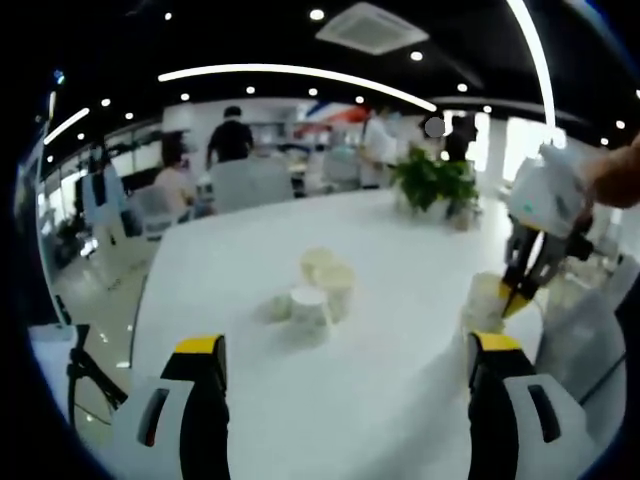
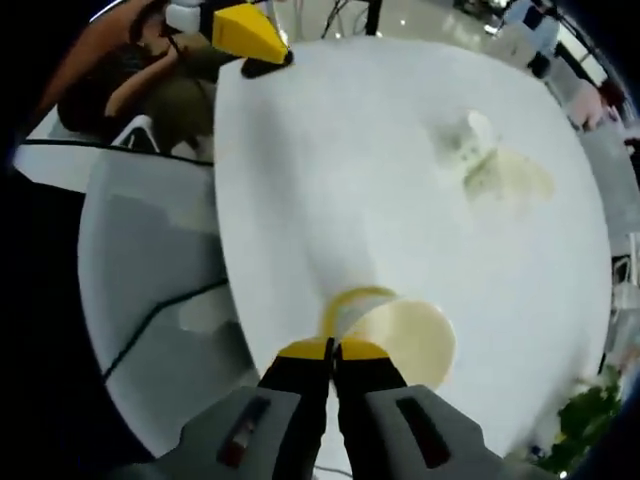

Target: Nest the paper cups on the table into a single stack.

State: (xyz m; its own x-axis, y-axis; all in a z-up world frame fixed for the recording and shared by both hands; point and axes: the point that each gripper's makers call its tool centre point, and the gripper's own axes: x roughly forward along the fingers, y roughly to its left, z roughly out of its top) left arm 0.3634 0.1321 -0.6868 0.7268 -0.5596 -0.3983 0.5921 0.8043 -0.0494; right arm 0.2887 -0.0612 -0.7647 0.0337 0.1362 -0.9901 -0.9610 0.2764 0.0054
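the right gripper [image 2: 333, 350] is pinched shut on the rim of a paper cup [image 2: 400, 335] near the bench [image 2: 330, 170] edge, likely so it can carry it to the others. that cup looks upright, mouth up. the rest of the cups [image 1: 318, 288] sit clustered mid-bench, a couple apparently tipped on their sides. the left gripper [image 1: 345, 350] hangs wide open, holding nothing.

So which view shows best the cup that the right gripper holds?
The right gripper view: the cup lies close ahead, its open mouth facing the camera, with the right gripper shut on its rim. The left gripper view shows that cup small and blurred near the table edge.
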